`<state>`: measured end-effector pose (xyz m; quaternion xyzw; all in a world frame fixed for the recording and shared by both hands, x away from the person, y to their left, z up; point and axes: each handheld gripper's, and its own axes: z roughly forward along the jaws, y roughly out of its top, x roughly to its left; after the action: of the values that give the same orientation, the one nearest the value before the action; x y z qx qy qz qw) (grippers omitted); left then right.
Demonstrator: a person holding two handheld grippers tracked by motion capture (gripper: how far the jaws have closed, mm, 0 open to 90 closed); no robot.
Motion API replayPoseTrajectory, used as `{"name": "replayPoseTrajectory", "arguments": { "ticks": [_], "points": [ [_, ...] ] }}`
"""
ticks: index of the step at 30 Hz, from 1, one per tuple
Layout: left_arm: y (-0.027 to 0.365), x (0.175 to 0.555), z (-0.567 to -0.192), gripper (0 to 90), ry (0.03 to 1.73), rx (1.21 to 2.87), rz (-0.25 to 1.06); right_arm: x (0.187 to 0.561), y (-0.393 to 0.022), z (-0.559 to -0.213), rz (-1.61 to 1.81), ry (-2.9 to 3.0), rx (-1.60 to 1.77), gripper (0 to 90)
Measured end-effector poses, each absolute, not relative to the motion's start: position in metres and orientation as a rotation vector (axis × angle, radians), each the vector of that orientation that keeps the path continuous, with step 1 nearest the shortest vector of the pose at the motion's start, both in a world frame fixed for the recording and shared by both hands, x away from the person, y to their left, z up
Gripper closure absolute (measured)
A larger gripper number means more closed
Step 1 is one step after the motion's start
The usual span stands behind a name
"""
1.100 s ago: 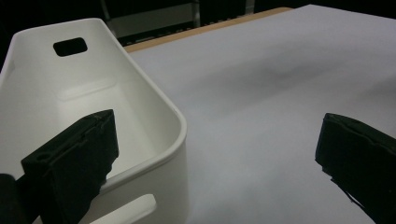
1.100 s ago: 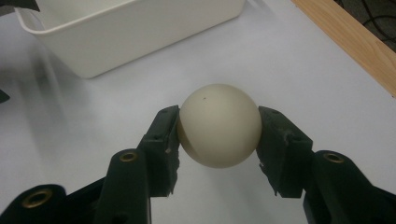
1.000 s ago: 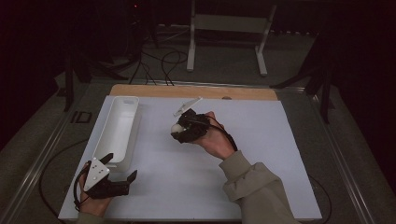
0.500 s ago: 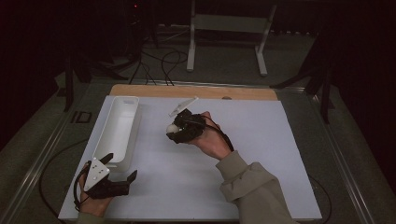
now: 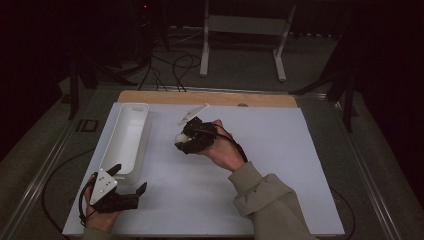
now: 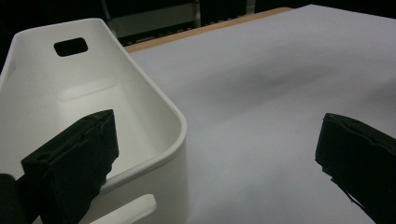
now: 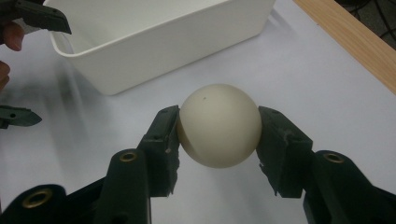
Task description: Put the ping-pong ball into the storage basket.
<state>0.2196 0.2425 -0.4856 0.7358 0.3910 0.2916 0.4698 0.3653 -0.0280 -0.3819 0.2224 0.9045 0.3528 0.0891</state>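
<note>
Jaws of the right gripper [image 7: 218,128] were pinching a smooth cream-white ball [image 7: 218,125] between their black pads, one pad pressed to each side of it. In the high view that right gripper [image 5: 186,141] sat near the middle of the white-topped table [image 5: 280,165], a little toward its left half, with the ball [image 5: 178,137] showing as a pale spot at its tip and the person's right hand [image 5: 222,150] wrapped around the body behind it. A grey-green sleeve [image 5: 270,202] ran back from that hand to the near edge of the table.

Just beyond the ball, in the right gripper view, stood a long white plastic bin with rounded corners [image 7: 154,42], apart from the ball and not touching it. From above, the bin [image 5: 127,140] lay lengthwise along the left side of the table, its far end near the far left corner. A strip of bare wood [image 5: 210,98] ran along the far edge of the table.

The left gripper [image 5: 127,187] rested at the near left corner, its jaws spread wide with nothing between them. In the left gripper view one jaw sat in front of the bin's near end wall [image 6: 154,154], the other over bare white tabletop; whether the first touched the bin could not be told.
</note>
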Motion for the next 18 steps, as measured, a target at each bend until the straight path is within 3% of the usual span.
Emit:
{"name": "replayPoseTrajectory", "arguments": {
  "ticks": [18],
  "points": [
    [0.243,0.22,-0.486,0.0,0.956,1.801,0.711,0.364,-0.016,-0.38,1.074,2.698,0.648,50.8]
  ]
}}
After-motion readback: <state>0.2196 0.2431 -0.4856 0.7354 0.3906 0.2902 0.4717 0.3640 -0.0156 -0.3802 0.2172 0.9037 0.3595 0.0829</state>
